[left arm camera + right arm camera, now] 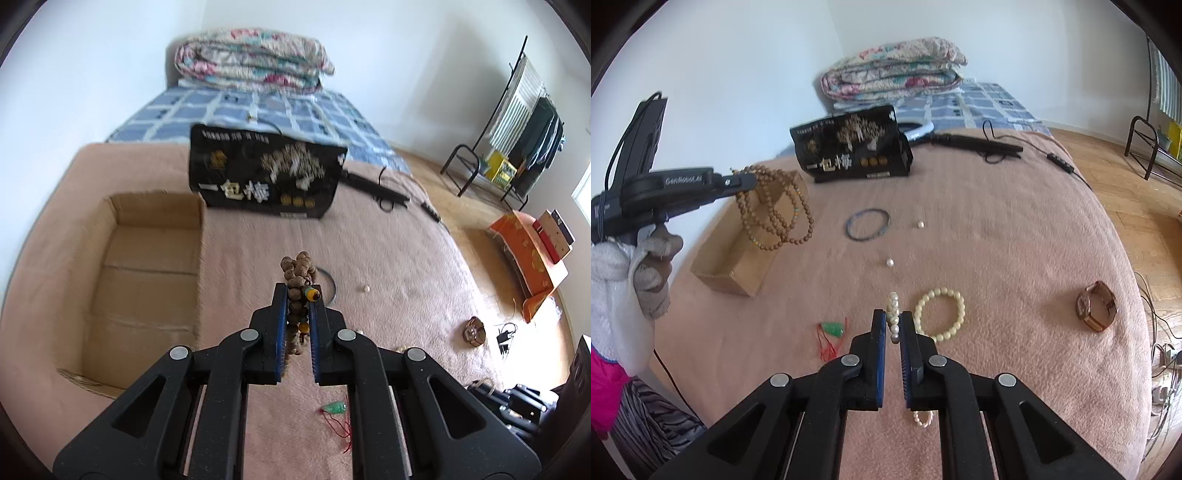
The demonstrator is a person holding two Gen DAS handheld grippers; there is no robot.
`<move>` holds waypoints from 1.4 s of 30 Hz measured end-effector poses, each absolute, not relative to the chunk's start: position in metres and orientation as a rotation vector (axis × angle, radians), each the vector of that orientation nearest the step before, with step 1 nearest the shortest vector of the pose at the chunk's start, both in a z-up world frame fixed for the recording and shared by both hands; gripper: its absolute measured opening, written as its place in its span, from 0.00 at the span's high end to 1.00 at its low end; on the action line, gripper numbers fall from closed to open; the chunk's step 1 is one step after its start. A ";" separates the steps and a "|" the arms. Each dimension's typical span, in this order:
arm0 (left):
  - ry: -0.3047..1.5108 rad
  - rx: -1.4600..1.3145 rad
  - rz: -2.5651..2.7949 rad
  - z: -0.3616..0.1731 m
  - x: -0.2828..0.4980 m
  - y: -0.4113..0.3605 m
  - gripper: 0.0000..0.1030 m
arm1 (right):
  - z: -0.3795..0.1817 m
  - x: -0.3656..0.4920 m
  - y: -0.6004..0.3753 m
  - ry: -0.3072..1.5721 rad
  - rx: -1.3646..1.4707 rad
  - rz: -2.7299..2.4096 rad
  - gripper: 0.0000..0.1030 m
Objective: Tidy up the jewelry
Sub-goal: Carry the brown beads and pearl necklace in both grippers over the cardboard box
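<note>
Pink blanket [997,229] is cleared: brown wooden bead strand [775,210] is clamped in left gripper [298,295], white pearl strand [894,314] in right gripper [893,321]; both should be lowered gently into open cardboard box [738,273].

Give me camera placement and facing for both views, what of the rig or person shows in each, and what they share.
Left wrist: sits on the left gripper, looking down its fingers over the pink blanket to the cardboard box; shows its jaws shut on the brown bead strand.
Right wrist: sits on the right gripper, facing the same bed; jaws shut on the pearl strand; gloved left hand shows.
Shared: box, black bag, blue bangle, green pendant.
</note>
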State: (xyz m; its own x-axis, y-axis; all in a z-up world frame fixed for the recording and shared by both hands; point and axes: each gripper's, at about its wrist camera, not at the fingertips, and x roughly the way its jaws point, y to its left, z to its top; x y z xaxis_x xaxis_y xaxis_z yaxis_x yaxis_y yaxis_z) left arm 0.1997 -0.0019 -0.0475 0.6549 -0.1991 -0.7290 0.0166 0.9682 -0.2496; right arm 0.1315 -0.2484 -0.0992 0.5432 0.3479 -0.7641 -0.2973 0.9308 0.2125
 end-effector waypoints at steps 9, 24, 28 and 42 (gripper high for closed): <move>0.772 -0.265 -0.114 -0.015 0.183 0.038 0.92 | -0.059 0.130 -0.235 0.817 0.092 0.405 0.95; 0.757 -0.336 0.012 -0.016 0.186 0.129 0.92 | -0.008 0.147 -0.154 0.702 0.115 0.562 0.95; 0.792 -0.370 0.050 -0.032 0.192 0.155 0.92 | -0.004 0.154 -0.123 0.685 0.098 0.623 0.95; 0.859 -0.401 0.093 -0.064 0.199 0.199 0.92 | -0.030 0.186 -0.011 0.707 0.070 0.790 0.95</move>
State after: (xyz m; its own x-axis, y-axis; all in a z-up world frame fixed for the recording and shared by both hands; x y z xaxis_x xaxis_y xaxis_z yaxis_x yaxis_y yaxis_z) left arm 0.1989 0.1986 -0.0641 0.6542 -0.0797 -0.7521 -0.2396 0.9214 -0.3060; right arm 0.1865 -0.0108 -0.0295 0.4887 0.6720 -0.5564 -0.6268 0.7140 0.3118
